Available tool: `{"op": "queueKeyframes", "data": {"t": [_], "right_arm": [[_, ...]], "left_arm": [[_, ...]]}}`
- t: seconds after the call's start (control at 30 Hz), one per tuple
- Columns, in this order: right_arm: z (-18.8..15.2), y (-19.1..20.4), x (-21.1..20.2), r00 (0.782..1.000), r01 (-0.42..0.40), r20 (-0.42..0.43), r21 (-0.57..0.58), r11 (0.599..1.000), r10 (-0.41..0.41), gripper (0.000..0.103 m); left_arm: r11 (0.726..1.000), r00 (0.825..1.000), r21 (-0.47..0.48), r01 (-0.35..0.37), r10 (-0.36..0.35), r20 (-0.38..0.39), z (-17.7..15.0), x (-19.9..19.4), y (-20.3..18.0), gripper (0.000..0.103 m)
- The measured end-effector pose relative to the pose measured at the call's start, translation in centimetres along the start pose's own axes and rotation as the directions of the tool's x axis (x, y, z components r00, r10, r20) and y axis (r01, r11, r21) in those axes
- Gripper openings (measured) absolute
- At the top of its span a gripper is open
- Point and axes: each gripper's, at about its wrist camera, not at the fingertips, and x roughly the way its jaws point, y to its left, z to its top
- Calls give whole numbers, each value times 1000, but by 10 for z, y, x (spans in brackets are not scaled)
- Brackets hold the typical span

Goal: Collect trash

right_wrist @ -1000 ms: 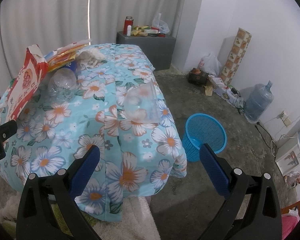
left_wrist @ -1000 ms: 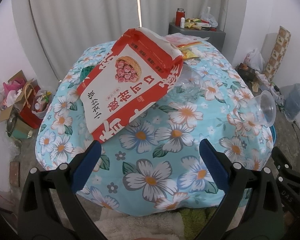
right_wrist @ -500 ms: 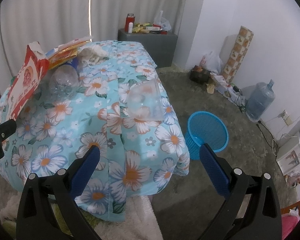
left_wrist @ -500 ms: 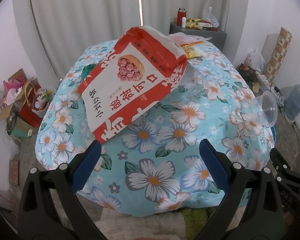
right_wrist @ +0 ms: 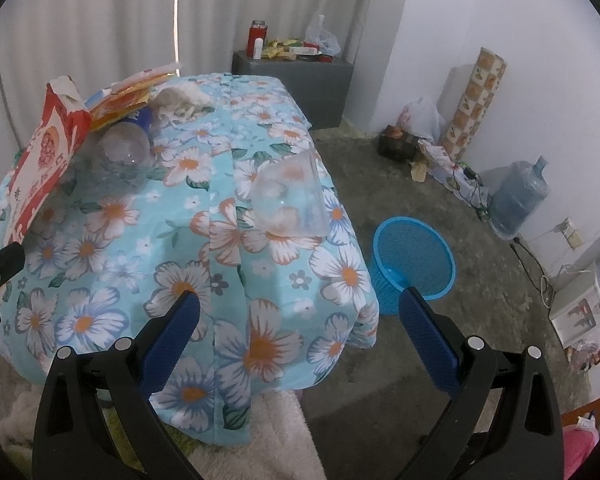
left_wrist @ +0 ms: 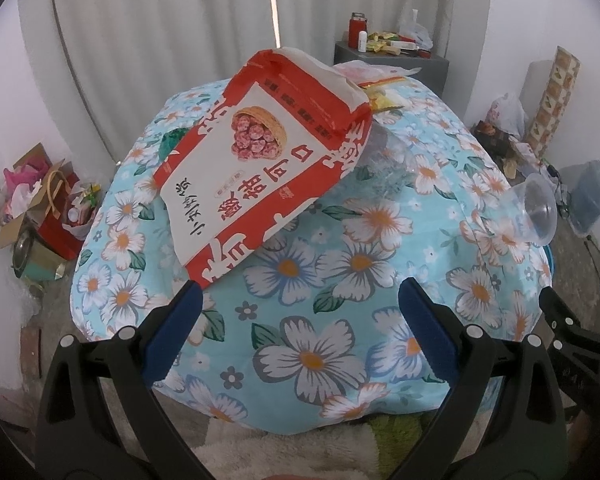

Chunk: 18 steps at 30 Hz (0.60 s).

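Observation:
A big red-and-white snack bag [left_wrist: 260, 168] [right_wrist: 40, 160] lies on the table with the blue flowered cloth [left_wrist: 340, 288] [right_wrist: 112, 240]. Behind it rest a clear plastic bottle [right_wrist: 122, 152], yellow wrappers [right_wrist: 128, 98] and a crumpled white tissue [right_wrist: 180, 100]. A clear plastic cup [right_wrist: 290, 200] [left_wrist: 534, 210] lies on its side near the table's right edge. On the floor to the right stands a blue mesh waste basket [right_wrist: 414, 260]. My left gripper [left_wrist: 296, 332] is open just short of the bag's lower corner. My right gripper [right_wrist: 298, 332] is open, low before the table's corner, below the cup.
A grey cabinet [right_wrist: 292, 80] with a red flask and packets stands at the back. A water jug [right_wrist: 518, 200], a patterned roll [right_wrist: 476, 100] and bags line the right wall. Boxes and a red bag [left_wrist: 40, 216] sit on the floor at left. White curtains hang behind.
Both grippers have edged forward toward the table. The snack bag and the cup look larger and closer. Nothing on the table has moved.

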Motion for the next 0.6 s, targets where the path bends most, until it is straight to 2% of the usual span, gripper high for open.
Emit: {"op": "queueKeyframes", "data": {"t": [0.2,0.47,0.53,0.6], "right_arm": [[-1,-9,9,1000,-22,-8,32,999,22,97],[6,-31,22,993,-100,72,74,992,95,97],[13,-37,26,989,-123,90,94,988,114,97],[22,-41,30,987,-136,106,120,983,123,97]], "left_arm": [[999,1000,29,13,-12,-6,-1,6,-4,94],[993,999,106,47,-47,-2,3,22,-4,94],[989,997,134,69,-71,7,3,26,-2,94],[983,990,126,130,-135,28,4,27,4,94]]}}
